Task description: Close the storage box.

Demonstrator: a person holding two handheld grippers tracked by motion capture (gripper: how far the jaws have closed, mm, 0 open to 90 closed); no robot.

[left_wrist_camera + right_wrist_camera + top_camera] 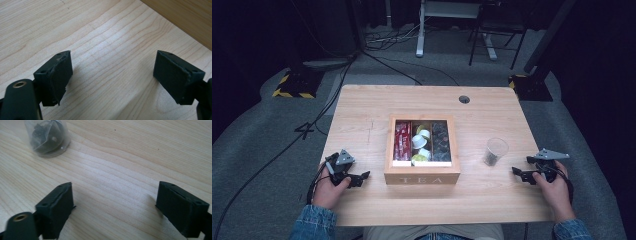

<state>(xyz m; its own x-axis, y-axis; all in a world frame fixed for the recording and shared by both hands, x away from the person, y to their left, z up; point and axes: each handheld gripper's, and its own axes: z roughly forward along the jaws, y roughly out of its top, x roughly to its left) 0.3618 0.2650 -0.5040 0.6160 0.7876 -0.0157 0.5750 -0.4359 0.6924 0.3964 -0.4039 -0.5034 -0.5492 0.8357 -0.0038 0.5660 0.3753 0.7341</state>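
A wooden box marked TEA point(422, 177) stands at the table's middle, its clear lid showing red sachets, white and yellow capsules and dark capsules. A clear glass point(496, 151) with something dark in its bottom stands to the box's right; in the right gripper view the glass point(47, 137) is at the upper left. My left gripper point(362, 176) rests near the box's front left corner, open, with bare wood between its jaws point(112, 77). My right gripper point(518, 173) lies low over the table right of the glass, open and holding nothing point(115, 205).
The box's side wall point(185, 17) crosses the upper right of the left gripper view. A round cable hole point(464, 99) sits near the table's far edge. Beyond the table are cables, stands and chair legs on a grey floor.
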